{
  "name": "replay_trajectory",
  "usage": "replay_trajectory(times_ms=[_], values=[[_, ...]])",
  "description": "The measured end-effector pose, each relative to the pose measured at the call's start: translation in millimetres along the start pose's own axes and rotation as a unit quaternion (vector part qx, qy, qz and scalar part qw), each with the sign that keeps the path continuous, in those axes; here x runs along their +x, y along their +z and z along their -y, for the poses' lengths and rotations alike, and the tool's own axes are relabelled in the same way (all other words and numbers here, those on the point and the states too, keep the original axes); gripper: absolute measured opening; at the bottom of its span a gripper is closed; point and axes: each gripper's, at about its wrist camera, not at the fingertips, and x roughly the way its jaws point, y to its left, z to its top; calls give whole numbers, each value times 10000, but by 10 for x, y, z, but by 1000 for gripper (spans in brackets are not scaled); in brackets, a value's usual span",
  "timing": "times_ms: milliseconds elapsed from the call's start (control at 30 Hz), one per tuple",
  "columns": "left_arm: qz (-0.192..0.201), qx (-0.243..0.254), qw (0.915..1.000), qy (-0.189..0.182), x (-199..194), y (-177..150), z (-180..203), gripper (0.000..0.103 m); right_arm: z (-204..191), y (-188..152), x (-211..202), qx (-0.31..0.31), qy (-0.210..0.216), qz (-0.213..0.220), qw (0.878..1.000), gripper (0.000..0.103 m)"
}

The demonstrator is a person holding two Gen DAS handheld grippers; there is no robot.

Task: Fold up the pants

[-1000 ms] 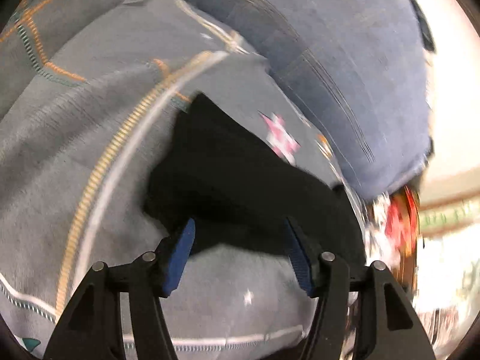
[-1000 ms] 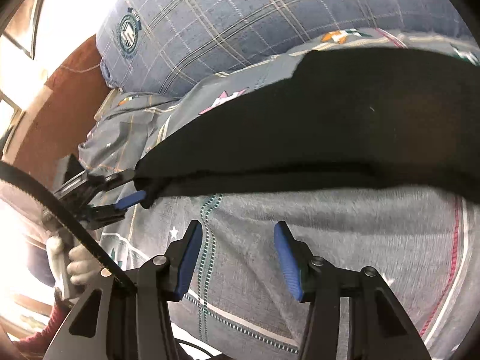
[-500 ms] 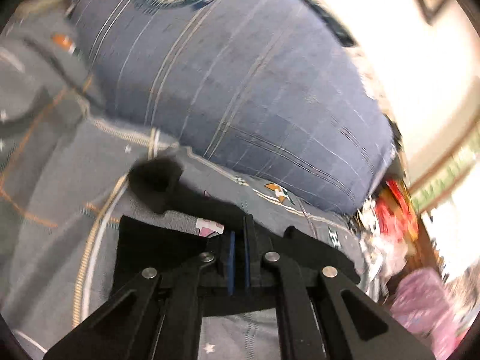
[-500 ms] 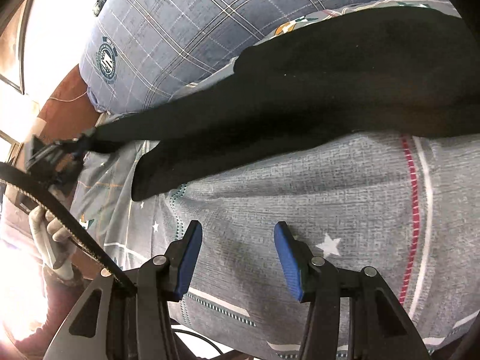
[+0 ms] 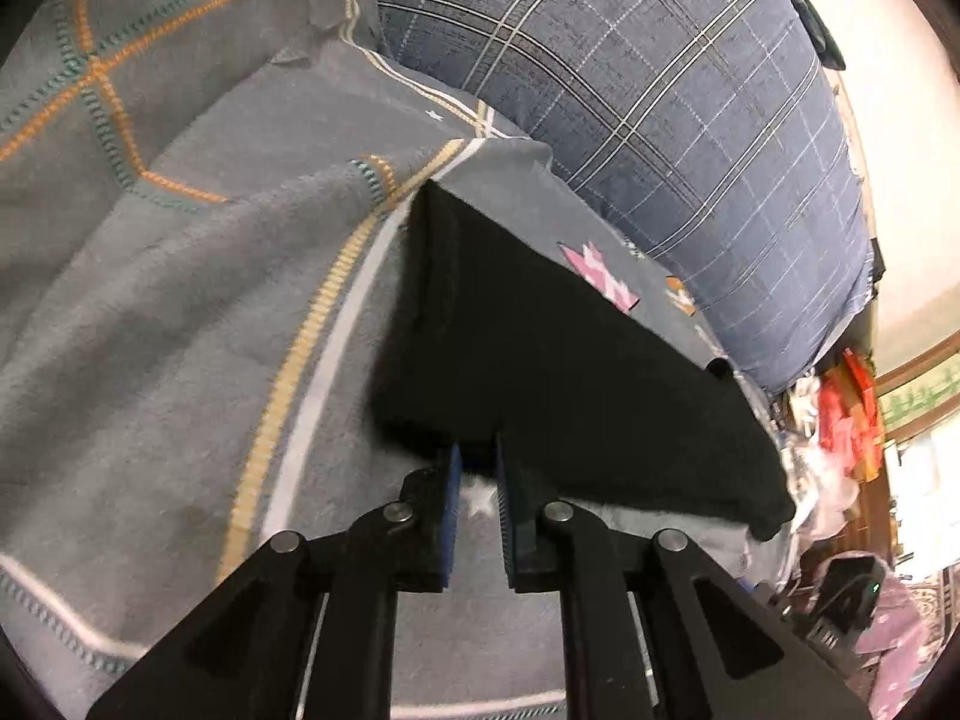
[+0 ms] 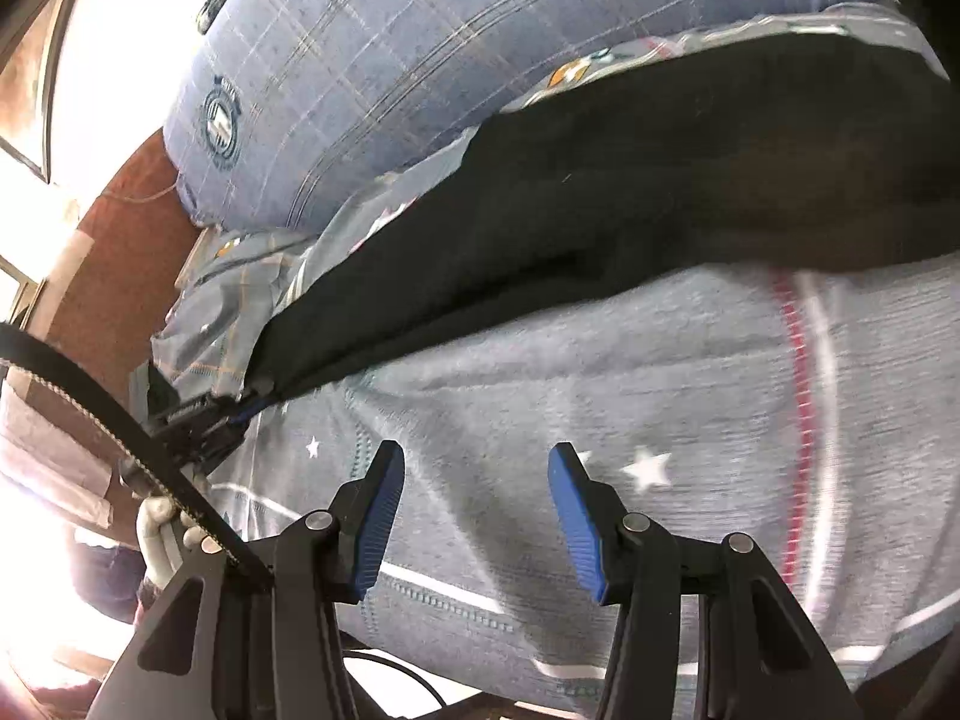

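Black pants [image 5: 570,372] lie in a long flat band on the grey patterned bedsheet [image 5: 180,330]. My left gripper [image 5: 477,462] is at their near edge. Its jaws are almost together and just starting to open, and the black hem is still pinched between the blue fingertips. In the right wrist view the pants [image 6: 660,192] stretch from upper right to lower left, where the left gripper [image 6: 234,414] grips their end. My right gripper [image 6: 474,456] hangs open over bare sheet [image 6: 600,390], a short way in front of the pants, with nothing between its pads.
A large blue plaid pillow [image 5: 660,120] lies just behind the pants, also in the right wrist view [image 6: 360,90]. Red and white clutter [image 5: 840,420] sits off the bed at the right. A brown headboard [image 6: 108,252] and a gloved hand [image 6: 159,534] are at the left.
The left gripper closed on the pants' edge, lifted it up toward the pillow, then brought it back down; the pants now lie flat. The right gripper stayed open and shifted slightly.
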Motion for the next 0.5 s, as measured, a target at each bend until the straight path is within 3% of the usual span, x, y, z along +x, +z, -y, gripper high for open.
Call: replay_trajectory(times_ms=[133,200,333,433,500], values=[[231,150,9989,385,-303,-108,22,25,316,91,-372,393,-442,606,9964,59],[399,193,9977,505,-487,-208,11,34,506,146,-631,618,-865,1024,9890,68],[660,278,9959,551,-789,-371,25,42,997,232,-1200,1339,-1733,1935,9564,79],[639,392,9958,518,-810,-415,141,42,1281,337,-1367,1803,-1783,2168,9427,79],[589,455,9962,462,-780,-426,227,43,1361,457,-1338,1851,-1836,2142,9414,79]])
